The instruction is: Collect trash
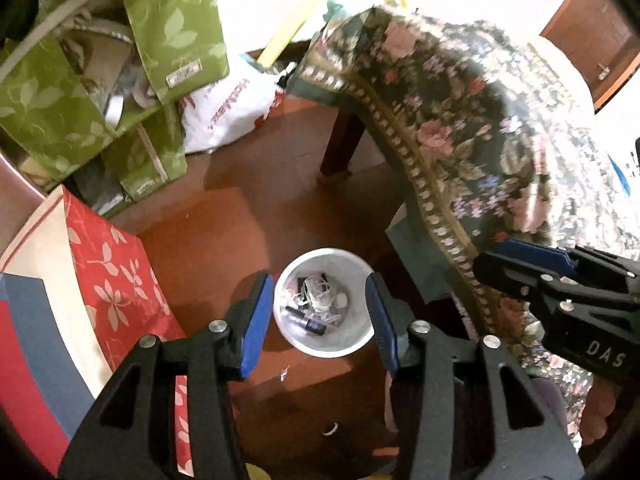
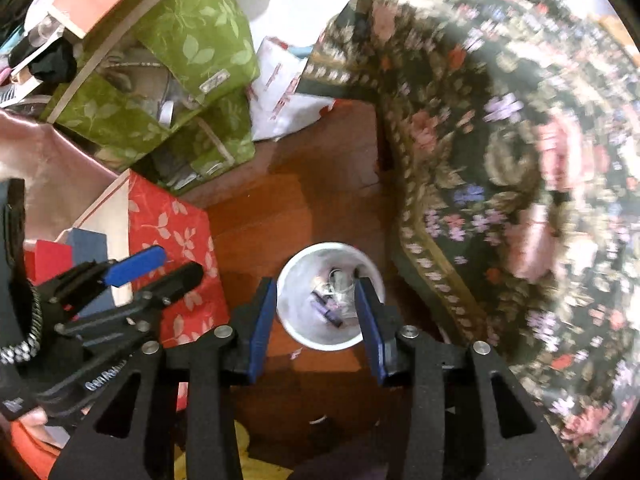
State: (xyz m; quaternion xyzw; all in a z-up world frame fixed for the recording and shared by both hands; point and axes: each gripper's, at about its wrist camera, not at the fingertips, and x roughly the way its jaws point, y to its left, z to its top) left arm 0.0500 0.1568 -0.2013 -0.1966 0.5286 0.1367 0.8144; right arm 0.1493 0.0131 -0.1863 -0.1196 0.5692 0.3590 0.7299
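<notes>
Several discarded items already lie in the white bin [image 1: 324,302] on the floor. Left claw [image 1: 320,320] and right claw [image 2: 316,320] hang above it, jaws partly apart, empty. Small scraps [image 1: 285,373] beside the bin appear uncollected.

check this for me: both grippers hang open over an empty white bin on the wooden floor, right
Not quite: the white bin isn't empty. The left wrist view shows scraps and a small dark tube lying in its bottom. The rest holds: the left gripper and right gripper both hang open above it on the wooden floor.
</notes>
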